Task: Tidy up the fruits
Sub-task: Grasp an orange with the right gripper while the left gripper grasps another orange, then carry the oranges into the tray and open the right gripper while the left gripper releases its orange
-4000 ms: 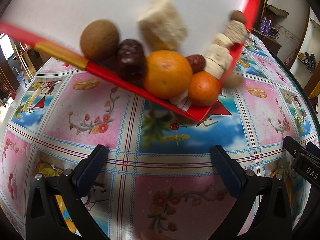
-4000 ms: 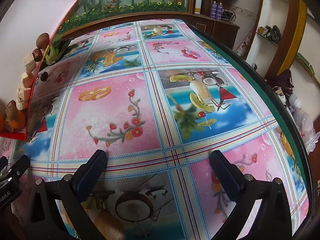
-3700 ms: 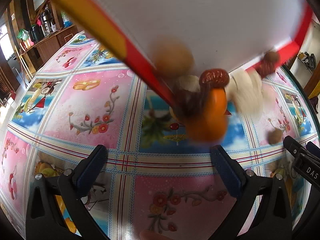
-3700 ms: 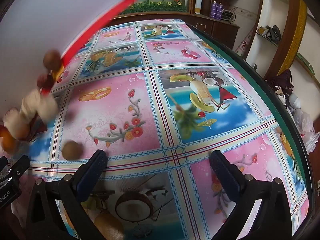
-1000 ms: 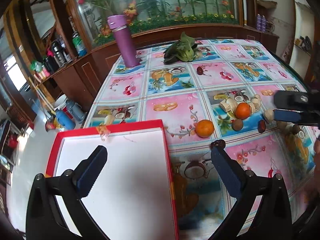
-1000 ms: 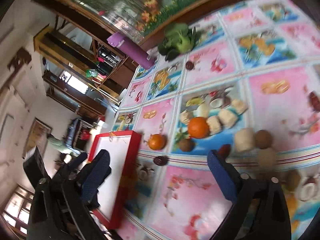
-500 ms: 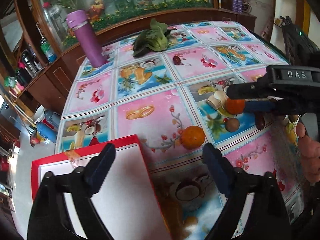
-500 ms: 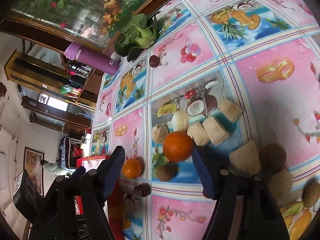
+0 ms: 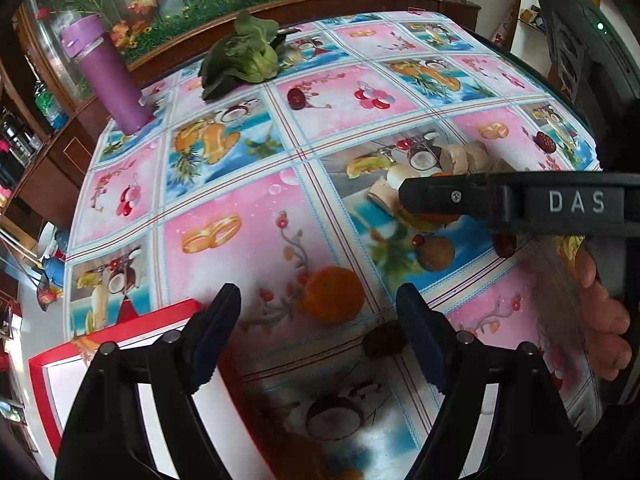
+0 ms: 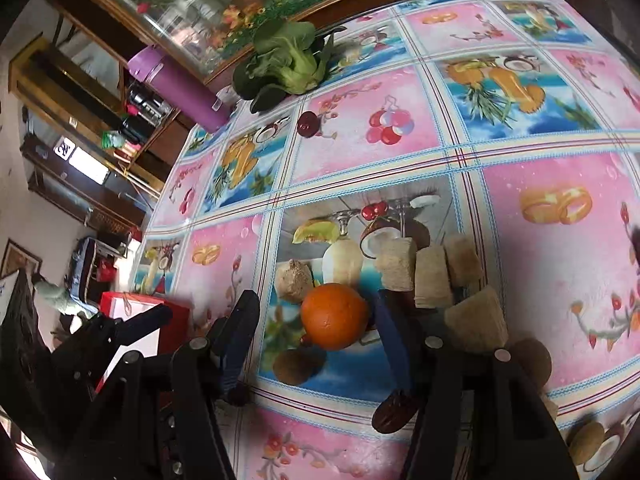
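Observation:
Fruit lies scattered on the patterned tablecloth. My left gripper (image 9: 320,336) is open just above the table, and one orange (image 9: 332,294) sits right ahead between its fingers. A dark date (image 9: 382,342) lies against its right finger. My right gripper (image 10: 316,332) is open and straddles a second orange (image 10: 334,316) without touching it. Around that orange are beige chunks (image 10: 432,276), a brown round fruit (image 10: 298,364) and a date (image 10: 394,412). The red tray (image 9: 48,364) with a white floor lies at the lower left. In the left wrist view the right gripper (image 9: 412,200) crosses from the right.
A leafy green vegetable (image 9: 240,60) and a purple bottle (image 9: 108,76) stand at the far edge. A lone date (image 9: 297,98) lies near the greens, another (image 9: 546,142) at the right edge. A hand (image 9: 600,312) holds the right gripper. Wooden cabinets surround the table.
Both grippers have come lower and closer to the fruit. The right one now straddles the orange by the beige chunks; the left one has neared the other orange past the tray's corner.

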`<state>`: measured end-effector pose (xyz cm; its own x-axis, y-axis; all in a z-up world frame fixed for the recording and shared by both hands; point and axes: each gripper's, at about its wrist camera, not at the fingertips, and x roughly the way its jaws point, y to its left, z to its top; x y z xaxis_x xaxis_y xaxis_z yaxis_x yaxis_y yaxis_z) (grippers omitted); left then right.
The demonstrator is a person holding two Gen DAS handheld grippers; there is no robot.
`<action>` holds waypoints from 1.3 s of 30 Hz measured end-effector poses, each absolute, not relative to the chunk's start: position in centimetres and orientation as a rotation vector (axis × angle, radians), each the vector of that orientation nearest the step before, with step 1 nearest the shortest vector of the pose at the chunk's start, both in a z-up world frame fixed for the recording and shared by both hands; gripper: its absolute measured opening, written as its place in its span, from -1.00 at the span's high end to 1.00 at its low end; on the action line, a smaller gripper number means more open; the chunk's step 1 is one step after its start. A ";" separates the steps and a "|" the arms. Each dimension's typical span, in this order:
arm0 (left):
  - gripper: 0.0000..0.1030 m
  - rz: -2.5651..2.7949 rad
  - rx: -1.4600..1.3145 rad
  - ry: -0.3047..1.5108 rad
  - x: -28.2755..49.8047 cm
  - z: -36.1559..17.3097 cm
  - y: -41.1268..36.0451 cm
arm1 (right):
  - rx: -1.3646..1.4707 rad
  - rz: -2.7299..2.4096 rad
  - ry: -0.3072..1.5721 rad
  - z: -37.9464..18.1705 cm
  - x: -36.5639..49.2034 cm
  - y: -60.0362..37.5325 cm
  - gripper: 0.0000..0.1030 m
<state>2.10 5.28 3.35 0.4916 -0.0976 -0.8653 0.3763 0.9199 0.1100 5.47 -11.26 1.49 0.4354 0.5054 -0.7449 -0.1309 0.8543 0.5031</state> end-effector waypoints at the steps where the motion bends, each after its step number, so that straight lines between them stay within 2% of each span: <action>1: -0.43 -0.302 0.302 1.030 2.3 3.1 5.2 | 0.386 0.412 1.051 1.5 5.4 -11.2 -0.13; 4: -0.39 -0.304 0.293 1.051 2.8 2.4 5.4 | 0.290 0.421 1.043 1.6 5.2 -10.3 -0.13; 7: -0.22 -0.324 0.262 1.069 3.1 2.0 5.7 | 0.225 0.410 1.029 1.7 4.9 -9.6 -0.13; 11: -0.18 -0.345 0.238 1.074 3.3 1.7 5.8 | 0.140 0.395 1.003 1.8 4.6 -8.8 -0.13; 13: -0.05 -0.364 0.224 1.077 3.3 1.7 5.8 | 0.116 0.392 0.994 1.8 4.6 -8.6 -0.13; 15: 0.00 -0.371 0.222 1.077 3.3 1.8 5.7 | 0.094 0.384 0.990 1.8 4.7 -8.6 -0.06; 17: 0.03 -0.372 0.218 1.076 3.3 1.8 5.7 | 0.078 0.361 0.982 1.8 4.7 -8.5 0.15; 20: 0.14 -0.361 0.207 1.074 3.4 1.8 5.9 | 0.082 0.350 0.985 1.7 4.9 -8.8 0.32; 25: 0.30 -0.351 0.204 1.066 3.2 1.8 5.8 | 0.115 0.368 0.995 1.7 5.0 -9.4 0.34; 34: 0.33 -0.327 0.184 1.066 2.7 2.0 5.5 | 0.188 0.407 1.035 1.8 4.9 -10.3 0.35; 39: 0.33 -0.325 0.145 1.025 1.6 3.5 6.0 | 0.217 0.441 0.976 3.1 4.2 -10.5 0.35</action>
